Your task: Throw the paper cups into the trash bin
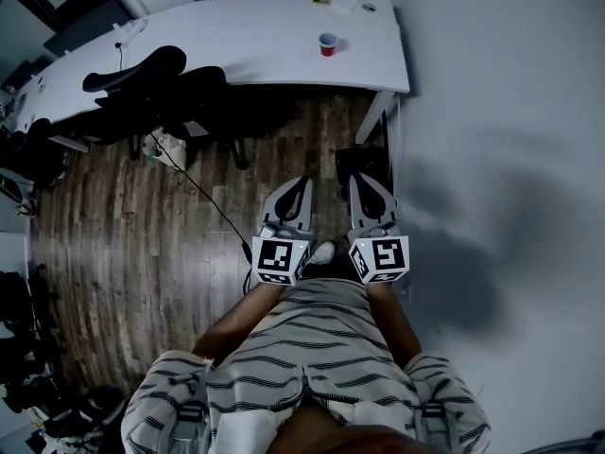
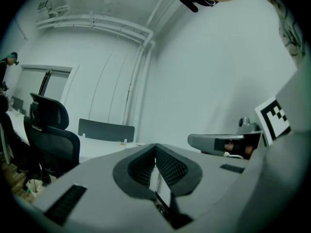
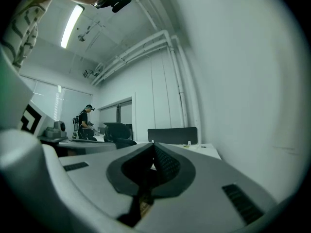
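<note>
The left gripper [image 1: 299, 185] and the right gripper [image 1: 359, 182] are pointing level, side by side above the wooden floor [image 1: 142, 244]. Each gripper's jaws are pressing together, gripping nothing. One red paper cup [image 1: 327, 43] is standing upright on the white tabletop [image 1: 246, 50], well apart from both grippers.

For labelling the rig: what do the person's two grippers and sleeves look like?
The left gripper and right gripper match: pale grey wedge-shaped bodies, black-rimmed jaws with ribbed dark pads, and a white marker cube with black squares on each. The sleeves are light with dark stripes.
</note>
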The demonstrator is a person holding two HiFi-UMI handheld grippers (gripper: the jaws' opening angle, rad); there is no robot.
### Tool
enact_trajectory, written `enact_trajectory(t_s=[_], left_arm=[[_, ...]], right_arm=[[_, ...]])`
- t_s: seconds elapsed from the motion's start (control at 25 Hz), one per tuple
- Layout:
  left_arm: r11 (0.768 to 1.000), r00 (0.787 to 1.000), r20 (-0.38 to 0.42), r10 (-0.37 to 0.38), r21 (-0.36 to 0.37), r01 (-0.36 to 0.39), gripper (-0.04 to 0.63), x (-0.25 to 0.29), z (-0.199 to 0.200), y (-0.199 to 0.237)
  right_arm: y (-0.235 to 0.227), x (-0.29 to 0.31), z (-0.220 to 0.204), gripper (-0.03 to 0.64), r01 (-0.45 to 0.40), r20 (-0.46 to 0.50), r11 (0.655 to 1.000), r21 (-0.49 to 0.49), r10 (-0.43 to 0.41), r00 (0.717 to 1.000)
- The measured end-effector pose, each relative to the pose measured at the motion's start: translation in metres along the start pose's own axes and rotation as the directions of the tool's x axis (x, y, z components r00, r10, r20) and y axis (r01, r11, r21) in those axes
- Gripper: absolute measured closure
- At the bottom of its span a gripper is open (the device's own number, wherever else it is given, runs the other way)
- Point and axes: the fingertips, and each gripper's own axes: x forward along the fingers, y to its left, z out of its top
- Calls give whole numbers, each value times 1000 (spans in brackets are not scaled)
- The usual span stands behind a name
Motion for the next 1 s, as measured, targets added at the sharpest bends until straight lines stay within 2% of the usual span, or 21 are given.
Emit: enact_trajectory(t_s=[0.48, 0.76, 1.0], left_arm=[[999, 998, -45, 46, 13, -45, 572, 50, -6, 10], [999, 997, -67, 31, 19, -30, 571, 74, -10, 25], [999, 998, -57, -22, 22, 24, 571, 114, 1, 46]], right_arm=[[-36, 41, -6, 606, -16, -23, 1000, 24, 17, 1000], [-46, 67, -11, 607, 1, -42, 1000, 29, 1, 999], [-59, 104, -1, 607, 37, -34, 999, 16, -36, 999]])
